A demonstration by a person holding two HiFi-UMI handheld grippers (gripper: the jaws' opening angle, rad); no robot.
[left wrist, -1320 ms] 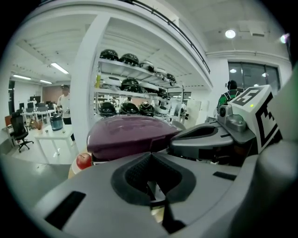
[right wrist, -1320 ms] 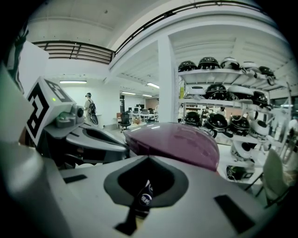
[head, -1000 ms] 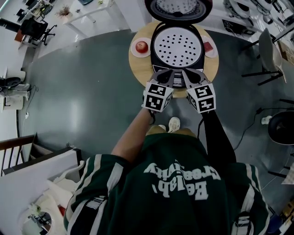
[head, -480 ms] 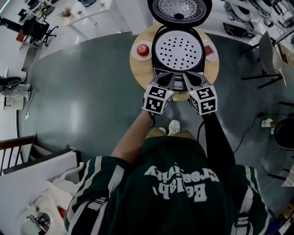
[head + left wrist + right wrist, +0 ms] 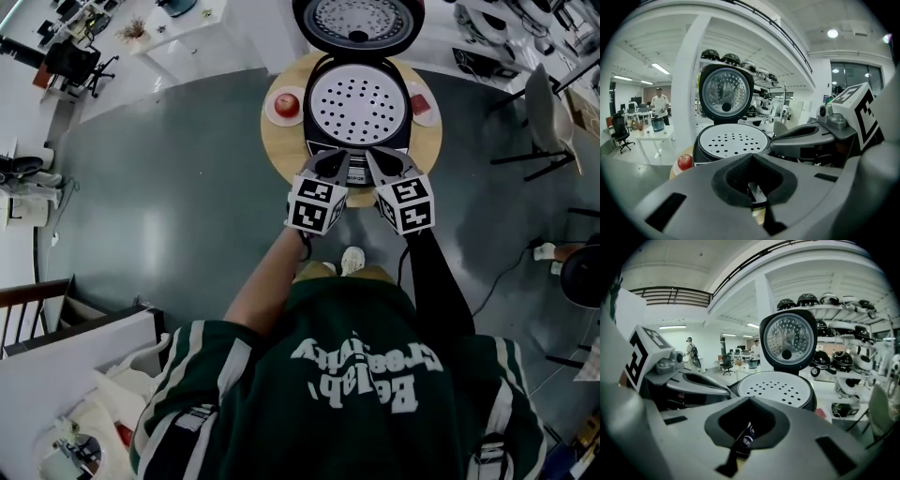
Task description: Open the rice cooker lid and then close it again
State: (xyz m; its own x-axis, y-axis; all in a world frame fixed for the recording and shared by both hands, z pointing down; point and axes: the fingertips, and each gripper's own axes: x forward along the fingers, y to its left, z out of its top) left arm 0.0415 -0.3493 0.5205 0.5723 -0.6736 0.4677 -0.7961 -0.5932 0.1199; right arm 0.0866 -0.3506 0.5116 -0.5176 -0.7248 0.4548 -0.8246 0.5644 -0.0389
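A black rice cooker (image 5: 358, 103) stands on a round wooden table (image 5: 281, 150), with its lid (image 5: 357, 21) swung up and back. A white perforated tray (image 5: 733, 139) covers the pot. My left gripper (image 5: 330, 167) and right gripper (image 5: 381, 163) hover side by side at the cooker's front panel. Both are shut with nothing between the jaws. In the left gripper view the left gripper (image 5: 752, 159) points at the cooker, with the lid (image 5: 725, 93) upright behind it. The right gripper (image 5: 749, 401) faces the tray (image 5: 776, 387) and the lid (image 5: 788, 338).
A red apple (image 5: 286, 103) lies on a small plate left of the cooker. Another small plate (image 5: 422, 101) with something red sits at its right. A chair (image 5: 548, 112) stands at the far right. Shelves of helmets (image 5: 843, 357) rise behind the table.
Almost nothing differs. The lid stays upright and both grippers stay shut at the cooker's front; only the head view has shifted slightly.
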